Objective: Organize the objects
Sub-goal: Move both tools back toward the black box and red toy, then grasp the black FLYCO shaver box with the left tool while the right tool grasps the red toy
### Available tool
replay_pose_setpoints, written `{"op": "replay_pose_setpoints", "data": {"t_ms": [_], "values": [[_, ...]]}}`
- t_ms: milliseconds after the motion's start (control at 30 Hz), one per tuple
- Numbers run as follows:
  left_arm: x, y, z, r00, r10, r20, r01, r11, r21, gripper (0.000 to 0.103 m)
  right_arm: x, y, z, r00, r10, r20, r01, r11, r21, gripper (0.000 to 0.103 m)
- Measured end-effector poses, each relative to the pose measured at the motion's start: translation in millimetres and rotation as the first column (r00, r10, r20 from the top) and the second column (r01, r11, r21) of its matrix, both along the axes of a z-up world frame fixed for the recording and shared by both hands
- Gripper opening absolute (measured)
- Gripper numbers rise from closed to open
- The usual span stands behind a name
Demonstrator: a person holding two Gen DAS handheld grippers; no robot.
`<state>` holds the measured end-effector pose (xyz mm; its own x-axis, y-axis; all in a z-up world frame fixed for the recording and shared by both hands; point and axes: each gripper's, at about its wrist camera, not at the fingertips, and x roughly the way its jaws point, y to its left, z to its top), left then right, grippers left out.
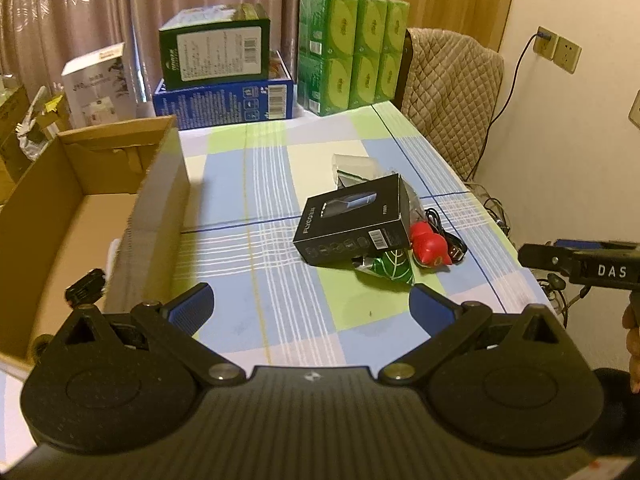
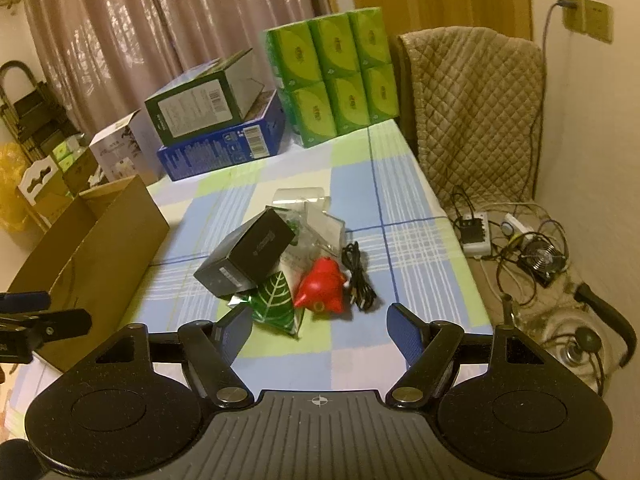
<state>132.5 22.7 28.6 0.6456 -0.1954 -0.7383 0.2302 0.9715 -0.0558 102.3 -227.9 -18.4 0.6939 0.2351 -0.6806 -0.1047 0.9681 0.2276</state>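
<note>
Claws both spread, empty: left claw (image 1: 312, 308), right claw (image 2: 318, 330). Pile mid-tabletop toward right edge; cardboard box (image 1: 80, 208) at left edge. Risk: lifting black carton (image 2: 248, 258) topples red toy (image 2: 320, 286), snags cable (image 2: 358, 276).

"FLYCO" on black box (image 1: 354, 222); "DAS" on right tongs (image 1: 536, 257).

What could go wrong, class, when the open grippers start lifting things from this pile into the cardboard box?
1. The black box rests tilted on the leaf packet and clear wrappers; pulling those first may tip it.
2. The red toy looks rounded and could slip from the right gripper.
3. The black cable lies against the toy and may drag along.
</note>
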Motion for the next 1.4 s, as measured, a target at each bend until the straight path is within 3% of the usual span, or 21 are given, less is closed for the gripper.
{"op": "replay_pose_setpoints", "data": {"t_ms": [467,700,900,1133,1200,1300,1400], "values": [[54.4,-9.8,-33.4,0.999,-0.009,-0.033,0.010,1.000,0.020,0.102,89.6,34.8,-45.8,0.988,0.145,-0.056,-0.150,0.985,-0.090,0.070],[62.2,-3.7,-36.4,1.000,-0.003,-0.029,0.004,1.000,0.007,0.102,116.0,52.8,-66.7,0.987,0.146,-0.062,-0.151,0.983,-0.101,0.070],[67.2,5.4,-36.6,0.999,0.019,-0.028,-0.020,1.000,-0.010,0.102,104.2,78.6,-73.3,0.946,0.319,-0.063,-0.323,0.942,-0.094,0.070],[67.0,7.6,-37.8,0.999,0.022,-0.026,-0.023,0.999,-0.024,0.102,111.2,47.2,-65.3,0.991,0.130,0.008,-0.129,0.988,-0.088,0.070],[66.6,7.5,-39.1,0.999,0.022,-0.031,-0.023,0.999,-0.028,0.102,117.7,41.5,-64.1,0.997,0.078,0.022,-0.074,0.990,-0.123,0.070],[65.5,9.3,-41.1,0.999,0.029,-0.037,-0.030,0.999,-0.028,0.102,129.8,45.1,-70.8,0.995,0.102,-0.002,-0.101,0.986,-0.135,0.070],[66.1,10.7,-42.1,0.999,0.034,-0.039,-0.035,0.999,-0.031,0.102,126.8,56.3,-77.0,0.973,0.229,-0.030,-0.230,0.968,-0.102,0.070]]}}
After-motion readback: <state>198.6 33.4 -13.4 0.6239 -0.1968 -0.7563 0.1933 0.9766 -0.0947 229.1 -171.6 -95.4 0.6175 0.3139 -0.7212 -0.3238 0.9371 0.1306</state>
